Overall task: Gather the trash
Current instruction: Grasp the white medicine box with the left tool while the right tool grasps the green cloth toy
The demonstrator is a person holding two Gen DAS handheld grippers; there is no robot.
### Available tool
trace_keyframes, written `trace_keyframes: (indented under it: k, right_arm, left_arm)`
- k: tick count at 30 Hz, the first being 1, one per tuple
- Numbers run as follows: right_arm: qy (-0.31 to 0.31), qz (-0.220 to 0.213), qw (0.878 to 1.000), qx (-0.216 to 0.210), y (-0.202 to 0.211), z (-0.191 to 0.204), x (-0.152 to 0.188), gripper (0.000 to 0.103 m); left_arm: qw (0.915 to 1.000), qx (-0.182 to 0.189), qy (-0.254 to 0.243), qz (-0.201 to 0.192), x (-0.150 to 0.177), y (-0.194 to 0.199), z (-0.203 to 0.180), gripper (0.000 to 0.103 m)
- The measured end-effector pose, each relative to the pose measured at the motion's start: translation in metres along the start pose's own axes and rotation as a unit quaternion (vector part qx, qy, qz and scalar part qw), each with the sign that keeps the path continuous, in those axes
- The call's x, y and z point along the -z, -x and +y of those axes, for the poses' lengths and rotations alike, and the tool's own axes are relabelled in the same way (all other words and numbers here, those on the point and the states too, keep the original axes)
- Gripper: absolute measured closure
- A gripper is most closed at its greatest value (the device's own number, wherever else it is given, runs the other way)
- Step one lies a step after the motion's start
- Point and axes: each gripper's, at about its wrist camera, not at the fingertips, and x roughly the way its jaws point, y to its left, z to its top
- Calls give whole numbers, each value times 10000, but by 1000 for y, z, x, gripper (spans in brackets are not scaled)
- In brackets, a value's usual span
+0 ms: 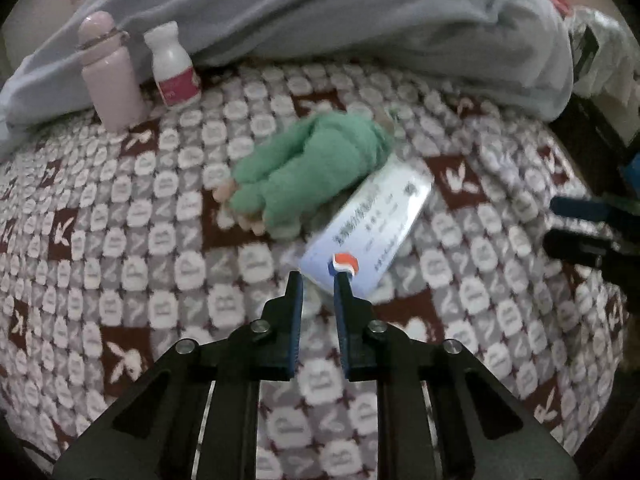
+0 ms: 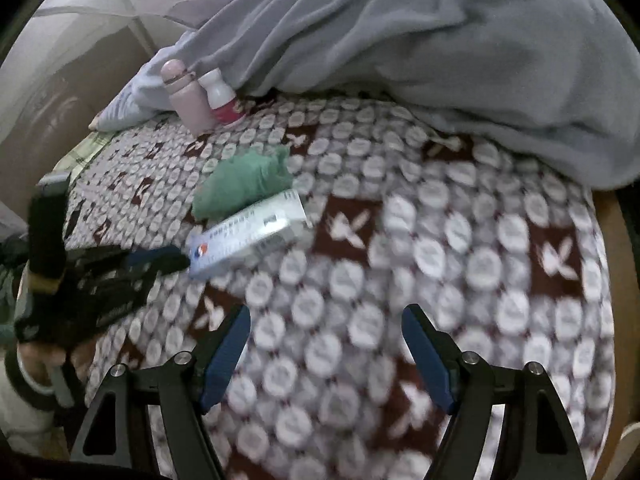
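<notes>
Left wrist view: left gripper (image 1: pixel 318 276) drawn nearly together on the near end of the white medicine box (image 1: pixel 370 228), presumably pinched there because that flat end lay closest. Box lay flat on the patterned blanket (image 1: pixel 120 280), its far end touching the green sock bundle (image 1: pixel 308 168). Pink bottle (image 1: pixel 110 74) and white bottle (image 1: pixel 173 66) stood upright well beyond the box, against the grey duvet (image 1: pixel 360 16)

Right wrist view: right gripper (image 2: pixel 326 314) held wide apart over bare blanket, gripping nothing, probably kept free for other trash. Box (image 2: pixel 250 234) lay well beyond and left of its fingers, the left gripper (image 2: pixel 178 258) at the box's near end
</notes>
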Motion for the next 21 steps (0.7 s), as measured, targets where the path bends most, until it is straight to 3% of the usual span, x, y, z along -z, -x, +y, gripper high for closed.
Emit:
trace_keyframes:
  k: [1, 2, 3, 5, 12, 15, 17, 21]
  right_arm:
    - [-18, -11, 10000, -62, 0, 2, 1, 27]
    - [-15, -8, 10000, -83, 0, 3, 2, 27]
    - [9, 5, 10000, -66, 1, 5, 5, 27]
    - [93, 59, 9999, 62, 1, 6, 11, 27]
    - [13, 57, 9996, 289, 9, -13, 18, 27]
    - [-91, 10, 9995, 317, 13, -21, 16, 27]
    - [-145, -5, 9994, 323, 13, -24, 12, 27]
    - [-116, -39, 9998, 136, 8, -20, 0, 27]
  left_arm:
    - [10000, 62, 10, -39, -1, 0, 1, 69]
    - [9999, 131, 23, -62, -4, -2, 1, 44]
    - [9998, 183, 43, -90, -8, -3, 1, 38]
    - [9994, 294, -2, -155, -15, -9, -5, 38]
    - [9963, -231, -718, 406, -33, -54, -40, 38]
    - [9942, -365, -912, 448, -34, -62, -50, 39]
    - [9958, -290, -764, 402, -36, -58, -46, 47]
    - [9994, -91, -219, 242, -28, -25, -25, 53]
